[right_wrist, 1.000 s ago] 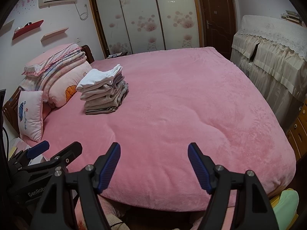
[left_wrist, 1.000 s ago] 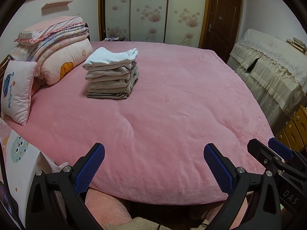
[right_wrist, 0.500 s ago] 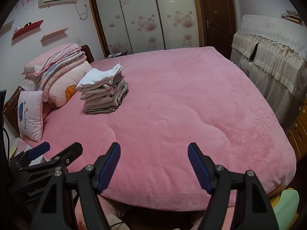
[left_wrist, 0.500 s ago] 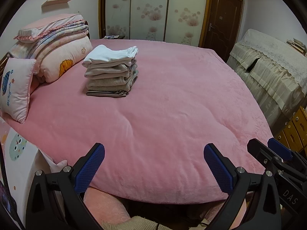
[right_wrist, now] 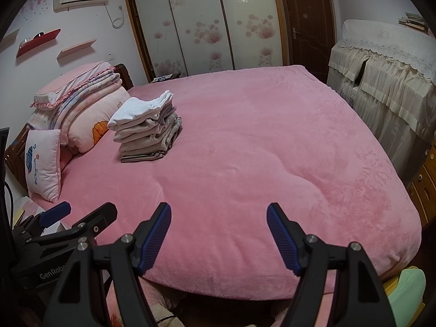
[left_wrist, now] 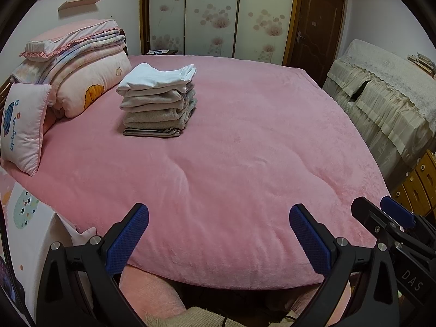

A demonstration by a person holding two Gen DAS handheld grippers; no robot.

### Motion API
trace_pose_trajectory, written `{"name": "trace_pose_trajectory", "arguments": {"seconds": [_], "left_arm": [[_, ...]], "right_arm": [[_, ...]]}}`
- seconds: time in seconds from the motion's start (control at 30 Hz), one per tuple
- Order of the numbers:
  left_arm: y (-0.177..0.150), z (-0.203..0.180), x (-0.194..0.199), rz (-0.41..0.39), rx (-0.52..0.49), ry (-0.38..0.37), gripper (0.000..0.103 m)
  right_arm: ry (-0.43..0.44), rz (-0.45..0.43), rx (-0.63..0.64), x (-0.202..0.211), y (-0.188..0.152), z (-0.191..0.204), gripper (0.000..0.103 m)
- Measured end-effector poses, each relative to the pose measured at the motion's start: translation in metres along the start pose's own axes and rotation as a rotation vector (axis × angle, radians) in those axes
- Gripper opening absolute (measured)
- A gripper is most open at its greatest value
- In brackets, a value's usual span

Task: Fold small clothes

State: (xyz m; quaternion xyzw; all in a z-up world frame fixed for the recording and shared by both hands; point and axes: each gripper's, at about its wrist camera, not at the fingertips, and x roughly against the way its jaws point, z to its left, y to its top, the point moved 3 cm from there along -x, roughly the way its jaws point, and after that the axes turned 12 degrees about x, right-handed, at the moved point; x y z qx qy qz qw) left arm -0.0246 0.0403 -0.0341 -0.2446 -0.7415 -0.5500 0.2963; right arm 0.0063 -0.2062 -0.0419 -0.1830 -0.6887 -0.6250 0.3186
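A stack of folded small clothes (left_wrist: pixel 158 100), white on top and beige and grey below, sits on the pink bed (left_wrist: pixel 231 163) at its far left; it also shows in the right wrist view (right_wrist: pixel 145 128). My left gripper (left_wrist: pixel 218 234) is open and empty, held over the bed's near edge, well short of the stack. My right gripper (right_wrist: pixel 218 234) is open and empty, beside the left one at the same edge. The right gripper shows at the right in the left wrist view (left_wrist: pixel 387 218), and the left gripper shows at the left in the right wrist view (right_wrist: pixel 76 218).
Folded quilts and pillows (left_wrist: pixel 76 65) lie at the head of the bed, left of the stack. A cloth-covered cabinet (left_wrist: pixel 381 92) stands along the right side. Wardrobe doors (left_wrist: pixel 212 16) and a brown door (left_wrist: pixel 316 24) are at the back. A pale green thing (right_wrist: pixel 406 283) is low right.
The left wrist view has tilted down a little, so the stack and the pillows sit slightly higher in it. The right wrist view is unchanged. Both grippers stay open.
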Motion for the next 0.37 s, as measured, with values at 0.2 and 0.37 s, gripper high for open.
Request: {"name": "trace_pose_trajectory", "arguments": {"seconds": [0.2,0.37], "left_arm": [[0.0005,-0.0007,-0.0009,0.006,0.0,0.0,0.103],[0.001,-0.0008,-0.0012,0.009,0.0,-0.001,0.102]], "right_arm": [[0.0,0.001,-0.002,-0.0001,-0.0005,-0.0003,0.073],[0.0,0.0,-0.002,-0.0003,-0.0005,-0.001,0.073]]}}
